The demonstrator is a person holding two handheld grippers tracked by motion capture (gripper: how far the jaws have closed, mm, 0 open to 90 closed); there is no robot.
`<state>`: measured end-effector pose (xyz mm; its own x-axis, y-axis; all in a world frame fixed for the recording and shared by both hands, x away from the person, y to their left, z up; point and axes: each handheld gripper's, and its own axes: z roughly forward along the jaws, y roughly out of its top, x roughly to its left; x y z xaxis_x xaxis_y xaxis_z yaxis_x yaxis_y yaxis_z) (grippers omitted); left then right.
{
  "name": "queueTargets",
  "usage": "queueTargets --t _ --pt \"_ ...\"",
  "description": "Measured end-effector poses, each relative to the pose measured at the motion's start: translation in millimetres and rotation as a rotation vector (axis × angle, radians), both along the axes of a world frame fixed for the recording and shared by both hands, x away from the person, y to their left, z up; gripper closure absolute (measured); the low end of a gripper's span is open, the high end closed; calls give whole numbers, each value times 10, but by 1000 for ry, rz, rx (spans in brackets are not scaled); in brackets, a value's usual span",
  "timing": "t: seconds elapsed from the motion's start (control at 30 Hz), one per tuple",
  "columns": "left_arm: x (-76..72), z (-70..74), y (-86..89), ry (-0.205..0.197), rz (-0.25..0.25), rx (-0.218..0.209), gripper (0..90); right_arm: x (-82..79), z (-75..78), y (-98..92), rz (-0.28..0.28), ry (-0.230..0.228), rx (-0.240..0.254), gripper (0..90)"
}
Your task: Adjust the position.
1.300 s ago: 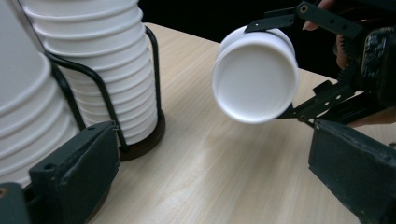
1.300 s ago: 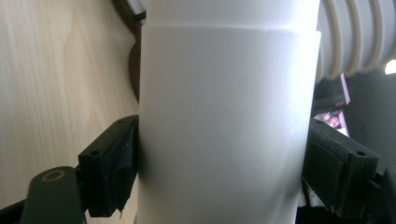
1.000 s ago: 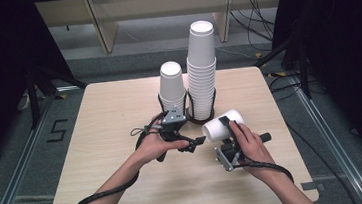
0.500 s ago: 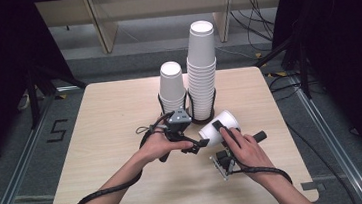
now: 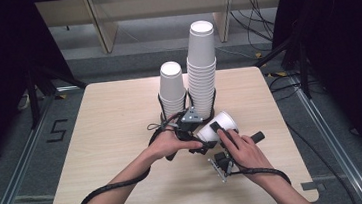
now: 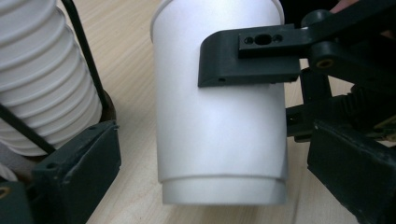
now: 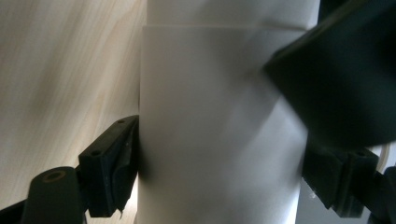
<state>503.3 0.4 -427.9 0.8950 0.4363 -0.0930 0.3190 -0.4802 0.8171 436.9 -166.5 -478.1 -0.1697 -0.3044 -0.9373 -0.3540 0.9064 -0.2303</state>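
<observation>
Cup (image 5: 220, 124), white paper, lies tilted on its side just above the desk (image 5: 97, 140), clenched across its wall by the right tool (image 5: 215, 131) near the desk's middle, with its open mouth pointing toward about two o'clock in the high view. A second ago the left tool (image 5: 192, 131) sat farther toward nine o'clock, close under the short cup stack (image 5: 173, 90); now it has slid in toward three o'clock until its jaws straddle the same cup. In the left gripper view those jaws stand wide on either side of the cup's base end (image 6: 219, 121) without pressing on it, so this tool is released. The right hand has hardly shifted and keeps the cup steady. My reading is that a handover or a two-handed separation is being set up: the left tool needs only to close on the base. The tall stack (image 5: 201, 65) stands at twelve o'clock, just beyond both tools, in its wire holder.
</observation>
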Motion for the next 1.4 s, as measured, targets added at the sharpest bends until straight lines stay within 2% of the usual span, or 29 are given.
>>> queueTargets --t 0.07,0.23,0.3,0.5,0.53,0.6,0.63,0.67,0.73,0.9,1.0,1.03,1.1,1.13,1.23,1.27,1.4 --pt "12 -16 -27 4 -9 -1 33 -1 -13 0 10 -4 11 194" --pt "19 -49 -77 -3 -20 32 48 -7 -10 -2 11 -4 15 194" --pt "18 -53 -84 -1 -16 28 58 -12 -11 1 10 -4 23 194" --pt "18 -76 -114 -9 -21 40 94 -24 -6 22 8 1 14 194" --pt "18 -78 -117 -14 -22 39 106 -25 11 29 9 4 -4 194" --pt "18 -81 -121 -16 -28 43 142 -29 10 32 5 3 11 194" --pt "18 -86 -126 -17 -32 41 145 -37 18 39 1 -2 0 195" --pt "16 -86 -127 -24 -28 50 149 -27 15 43 17 -4 3 194" --pt "20 -91 -125 -23 -27 48 162 -21 7 45 32 -9 14 194" --pt "18 -107 -113 -28 -22 37 173 -20 3 44 29 -7 7 185" --pt "21 -107 -109 -26 -24 36 181 -17 -6 42 27 -7 24 179" --pt "22 -103 -107 -26 -26 42 183 -19 5 49 22 1 2 172" --pt "19 -98 -103 -38 -26 45 188 -11 1 50 33 -5 6 166" --pt "18 -96 -102 -42 -26 45 190 -18 19 58 19 1 -9 163" --pt "16 -90 -103 -49 -25 51 193 -12 26 59 19 1 -7 153" --pt "17 -91 -103 -54 -26 54 194 -8 15 54 23 1 8 142" --pt "19 -91 -102 -57 -27 56 196 -4 20 58 20 5 -12 58"
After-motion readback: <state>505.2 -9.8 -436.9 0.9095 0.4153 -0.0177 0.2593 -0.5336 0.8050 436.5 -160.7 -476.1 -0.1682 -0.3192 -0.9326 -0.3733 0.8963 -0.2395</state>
